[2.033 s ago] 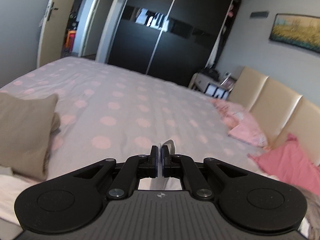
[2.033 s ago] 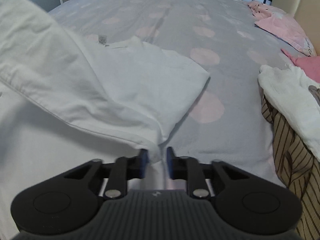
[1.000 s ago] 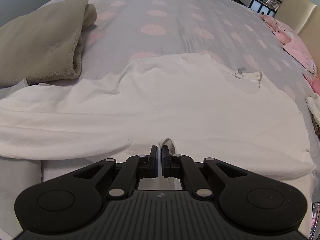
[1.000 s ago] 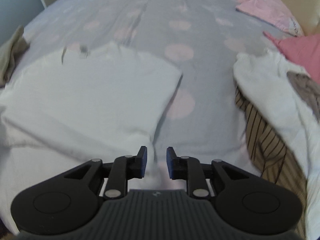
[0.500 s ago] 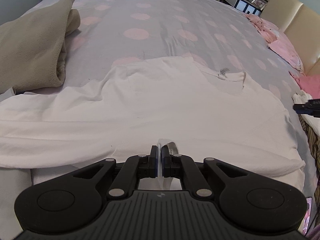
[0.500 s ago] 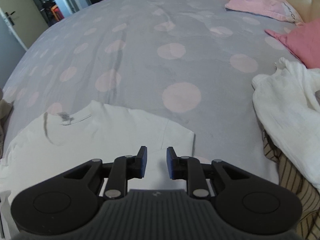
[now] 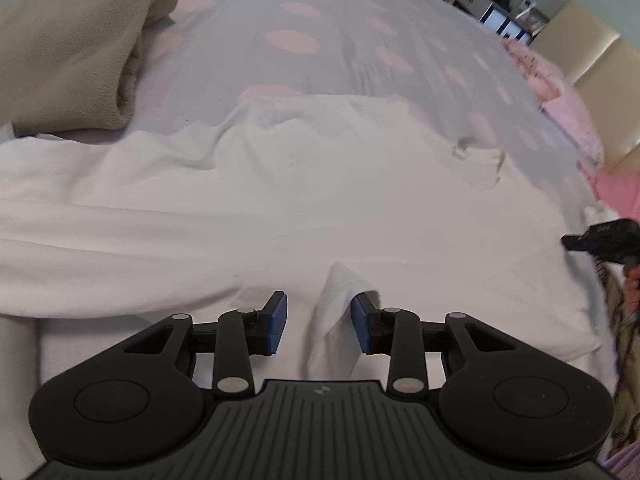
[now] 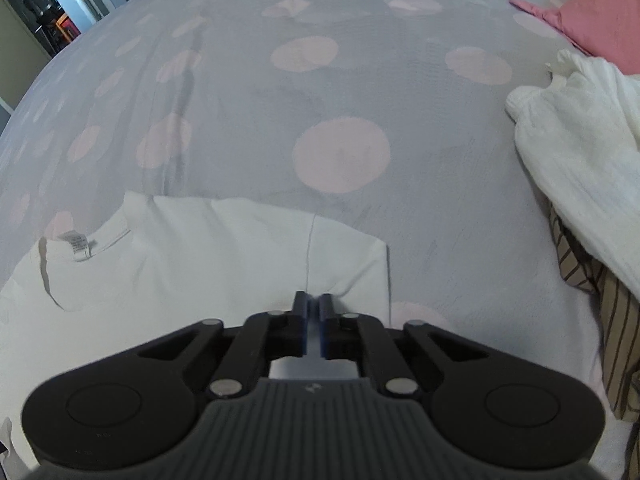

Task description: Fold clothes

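one gripper (image 7: pixel 318 322) open, other (image 8: pixel 314 322) pinching t-shirt (image 8: pixel 224 256)

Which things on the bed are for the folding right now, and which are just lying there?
For the folding:
white T-shirt
left gripper, open around a fold of it
right gripper, shut on its sleeve

Just lying there:
beige blanket
white top
striped cloth
pink pillow

White T-shirt (image 7: pixel 320 200) lies spread on the bed — collar label showing.
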`<state>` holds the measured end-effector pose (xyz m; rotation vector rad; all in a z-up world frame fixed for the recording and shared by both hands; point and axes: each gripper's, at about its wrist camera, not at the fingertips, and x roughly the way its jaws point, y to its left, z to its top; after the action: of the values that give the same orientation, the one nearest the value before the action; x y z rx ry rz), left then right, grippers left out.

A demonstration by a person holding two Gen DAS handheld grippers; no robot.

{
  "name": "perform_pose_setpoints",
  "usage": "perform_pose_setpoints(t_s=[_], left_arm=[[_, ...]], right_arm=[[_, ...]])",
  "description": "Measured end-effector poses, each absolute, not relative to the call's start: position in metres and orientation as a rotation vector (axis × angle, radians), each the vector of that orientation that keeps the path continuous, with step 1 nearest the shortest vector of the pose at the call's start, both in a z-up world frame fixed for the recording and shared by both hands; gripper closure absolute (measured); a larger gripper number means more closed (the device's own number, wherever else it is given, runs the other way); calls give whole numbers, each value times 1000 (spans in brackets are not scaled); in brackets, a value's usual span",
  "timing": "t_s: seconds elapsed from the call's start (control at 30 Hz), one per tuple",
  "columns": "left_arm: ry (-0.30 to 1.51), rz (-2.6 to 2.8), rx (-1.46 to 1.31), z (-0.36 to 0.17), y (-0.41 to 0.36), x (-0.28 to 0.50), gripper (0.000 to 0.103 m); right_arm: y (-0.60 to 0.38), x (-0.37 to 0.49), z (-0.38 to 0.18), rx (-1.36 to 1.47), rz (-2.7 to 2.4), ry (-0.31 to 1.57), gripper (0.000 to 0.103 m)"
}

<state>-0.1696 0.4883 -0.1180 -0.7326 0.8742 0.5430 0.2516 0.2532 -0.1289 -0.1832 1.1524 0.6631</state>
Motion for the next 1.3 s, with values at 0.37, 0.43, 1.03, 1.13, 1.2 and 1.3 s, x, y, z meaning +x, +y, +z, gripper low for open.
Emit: perform_pose_setpoints(t_s=[0.37,0.43,1.03,1.13,1.2,1.3], left_arm=[[865,547,-787,-113,483,-165,56],[883,560,-764,-117,481,-164,59],[866,581,-563,-93,473,-161,103],[827,595,-557,-80,478,-164,103],[801,602,-552,-72,481,-165,103],[780,600,-544,-64,484,-165,103]], right_arm=[[249,252,-109,-126,678,1121,90],[250,252,-112,-137,654,1117,73],[245,253,-107,-66,667,1094,101],[242,257,-101,-21,664,1097,101],[239,262,-101,10,645,1108,101],[232,270,-103,15,602,1095,101]])
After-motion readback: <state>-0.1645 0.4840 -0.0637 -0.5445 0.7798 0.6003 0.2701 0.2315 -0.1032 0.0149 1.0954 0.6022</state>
